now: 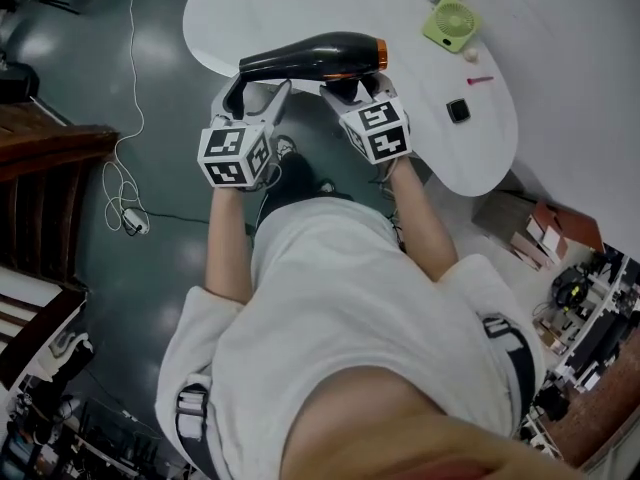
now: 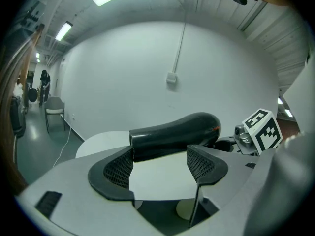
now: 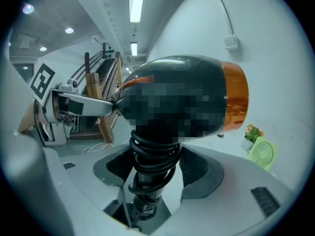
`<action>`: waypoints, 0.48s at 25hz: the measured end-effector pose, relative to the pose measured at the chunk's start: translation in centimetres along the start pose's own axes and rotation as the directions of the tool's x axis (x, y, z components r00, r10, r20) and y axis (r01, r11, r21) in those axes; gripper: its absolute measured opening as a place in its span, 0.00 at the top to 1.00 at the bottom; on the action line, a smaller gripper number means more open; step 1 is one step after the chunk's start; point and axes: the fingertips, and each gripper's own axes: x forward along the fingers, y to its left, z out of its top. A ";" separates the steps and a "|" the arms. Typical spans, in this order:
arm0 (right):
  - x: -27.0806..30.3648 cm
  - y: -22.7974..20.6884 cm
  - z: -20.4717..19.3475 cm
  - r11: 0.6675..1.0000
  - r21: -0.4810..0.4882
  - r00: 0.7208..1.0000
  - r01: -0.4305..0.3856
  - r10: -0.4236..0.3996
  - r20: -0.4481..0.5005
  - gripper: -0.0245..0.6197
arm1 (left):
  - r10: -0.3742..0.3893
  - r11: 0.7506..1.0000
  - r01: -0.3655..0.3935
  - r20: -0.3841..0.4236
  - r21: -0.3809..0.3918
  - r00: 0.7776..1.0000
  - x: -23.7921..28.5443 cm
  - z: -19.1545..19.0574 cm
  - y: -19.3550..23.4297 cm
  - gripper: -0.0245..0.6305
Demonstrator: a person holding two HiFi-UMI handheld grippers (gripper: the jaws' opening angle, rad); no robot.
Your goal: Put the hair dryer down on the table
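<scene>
1. white table (image 1: 300, 3) curves across the top of the head view above a dark floor (image 1: 150, 98). the hair dryer (image 1: 315, 56) hangs over its near edge, apparently not yet resting on it.
2. its barrel runs side to side across the person, orange nozzle to the right, blunt rear to the left. the handle, wound with its cord, points down and back.
3. the right gripper (image 1: 357, 90) has its jaws closed on that wrapped handle and carries the weight.
4. the left gripper (image 2: 158, 163) has its jaws wide apart with nothing between them. the barrel's rear lies just past the tips, and i cannot tell whether it touches them.
5. bare table lies ahead of both grippers, so setting it down likely means moving forward and lowering with the barrel level.
6. a green fan (image 1: 451, 22) and a small black object (image 1: 458, 110) sit well to the right.
</scene>
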 end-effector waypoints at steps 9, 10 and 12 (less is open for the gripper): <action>6.1 -2.0 1.8 0.999 0.033 0.995 0.043 -0.040 -0.094 0.53 | -0.086 0.995 0.084 -0.034 -0.050 0.996 5.3 0.5 5.8 0.44; 6.8 -2.2 2.0 0.998 0.039 0.994 0.050 -0.046 -0.099 0.53 | -0.098 0.994 0.096 -0.037 -0.053 0.995 5.9 0.6 6.4 0.44; 8.1 -2.4 2.3 0.997 0.049 0.993 0.059 -0.054 -0.110 0.53 | -0.118 0.992 0.116 -0.043 -0.058 0.992 6.9 0.6 7.8 0.44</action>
